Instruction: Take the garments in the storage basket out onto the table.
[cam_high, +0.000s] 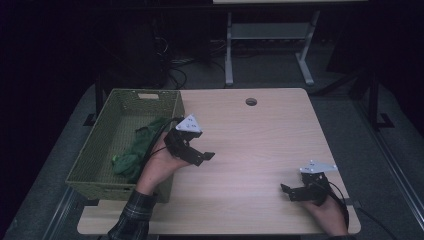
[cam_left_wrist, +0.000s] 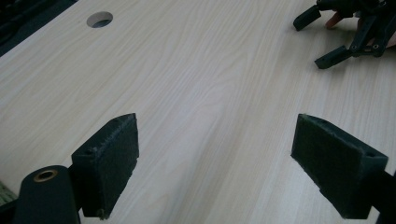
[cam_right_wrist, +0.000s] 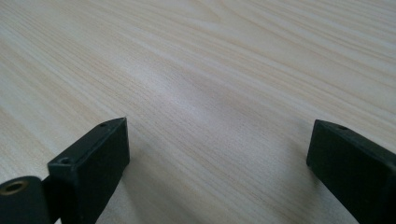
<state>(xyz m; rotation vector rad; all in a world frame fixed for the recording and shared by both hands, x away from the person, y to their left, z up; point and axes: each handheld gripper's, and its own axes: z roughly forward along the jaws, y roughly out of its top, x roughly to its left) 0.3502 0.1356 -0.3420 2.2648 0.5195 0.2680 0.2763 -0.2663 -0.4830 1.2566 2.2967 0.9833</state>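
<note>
A light wooden table (cam_high: 260, 135) with a pale, straight grain carries the scene, its top rectangular with rounded corners. A round cable hole (cam_high: 251, 101) is cut into the top near the far edge. On the left part of the table, well to the left of the hole and nearer the person, stands a green woven basket (cam_high: 90, 155), its long side running along the table's left edge and its near corner close to the front edge. Inside the basket lies a crumpled green cloth (cam_high: 137, 150)
</note>
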